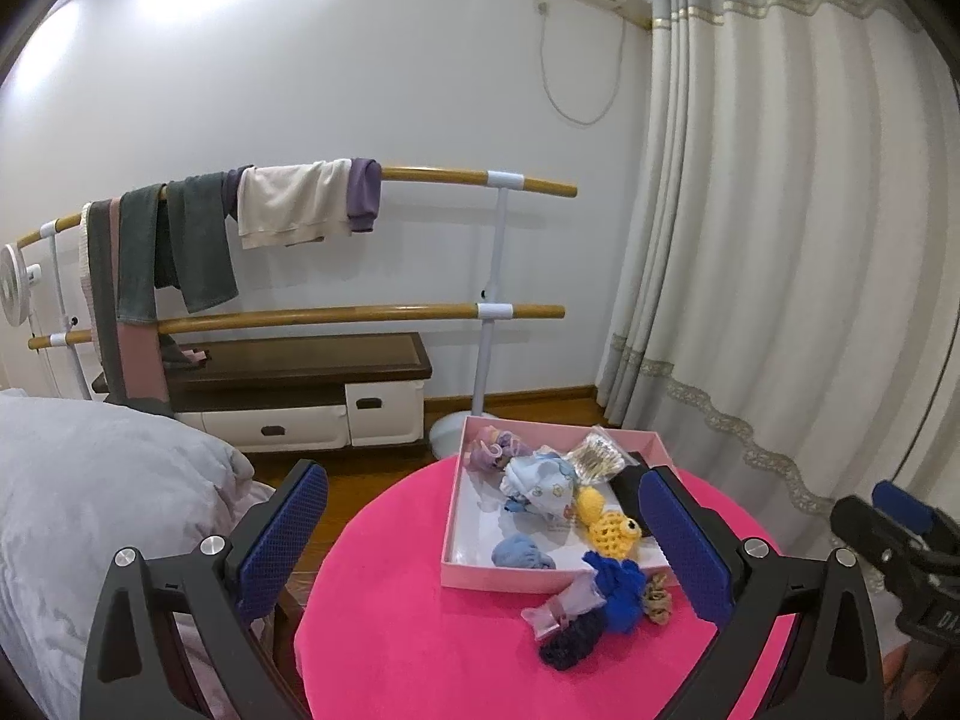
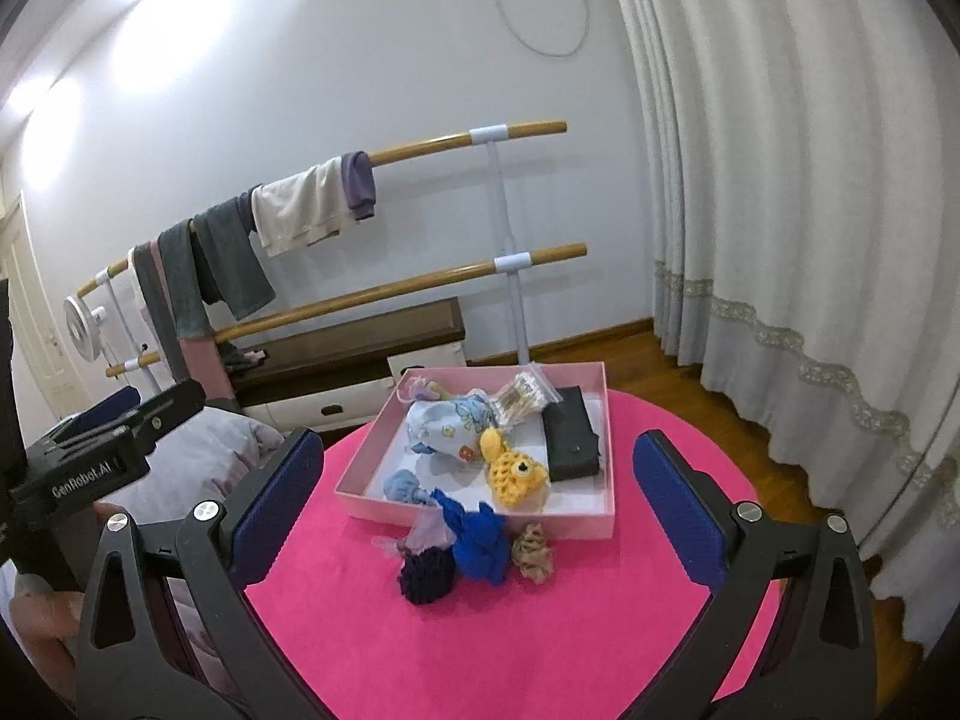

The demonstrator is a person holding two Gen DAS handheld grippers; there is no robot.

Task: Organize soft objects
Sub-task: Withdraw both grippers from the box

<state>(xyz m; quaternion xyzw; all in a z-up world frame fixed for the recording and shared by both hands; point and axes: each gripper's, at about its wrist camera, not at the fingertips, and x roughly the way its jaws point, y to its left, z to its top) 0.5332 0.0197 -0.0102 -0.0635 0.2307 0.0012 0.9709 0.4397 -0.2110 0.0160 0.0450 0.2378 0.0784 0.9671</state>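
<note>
A pink box stands on a round pink table. It holds a yellow crochet fish, a pale blue printed cloth, a small blue sock ball, a lilac item, a bag of cotton swabs and a black case. In front of the box lie a blue crochet piece, a dark navy scrunchie, a beige scrunchie and a lilac pouch. My left gripper and right gripper are open, empty, held above the table's near side.
A ballet barre draped with clothes stands at the wall over a low brown bench. A bed with a grey duvet is left of the table. Curtains hang on the right.
</note>
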